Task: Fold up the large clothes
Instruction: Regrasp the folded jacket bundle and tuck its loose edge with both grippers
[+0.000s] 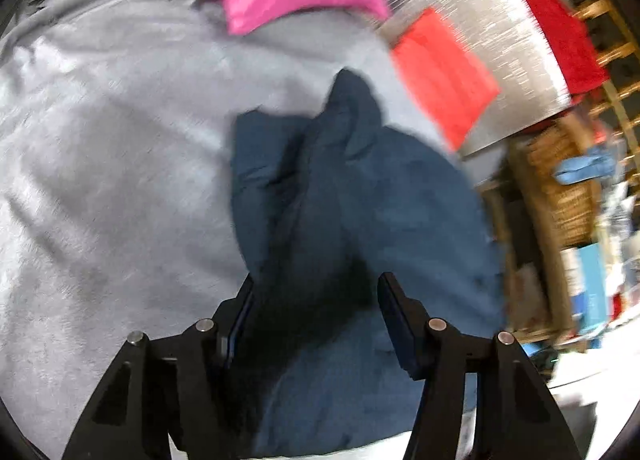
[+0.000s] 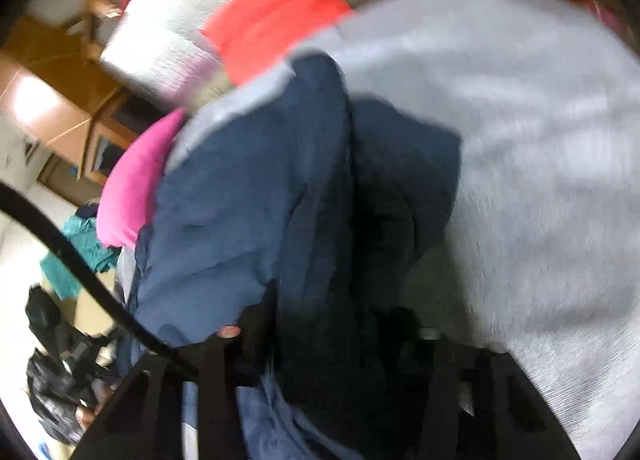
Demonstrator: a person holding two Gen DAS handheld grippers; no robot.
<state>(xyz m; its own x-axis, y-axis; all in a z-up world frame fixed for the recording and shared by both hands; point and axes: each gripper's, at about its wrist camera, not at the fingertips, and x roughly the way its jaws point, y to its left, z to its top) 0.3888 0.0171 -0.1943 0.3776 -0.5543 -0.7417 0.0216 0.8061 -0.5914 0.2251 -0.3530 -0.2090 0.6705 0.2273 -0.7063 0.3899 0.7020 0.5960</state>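
Our left gripper (image 1: 316, 312) sits low in the middle of its frame with its jaws apart, and the blue cloth (image 1: 360, 195) runs between them. We cannot tell if the pads squeeze it. Our right gripper (image 2: 332, 340) is dark and half hidden under the same cloth, so we cannot tell its grip either. The cloth lies bunched on the grey bed cover (image 1: 100, 139). It looks soft, floppy and light, so we should grab an edge or corner. At the right edge, a woven basket (image 1: 560, 179) holds something blue.
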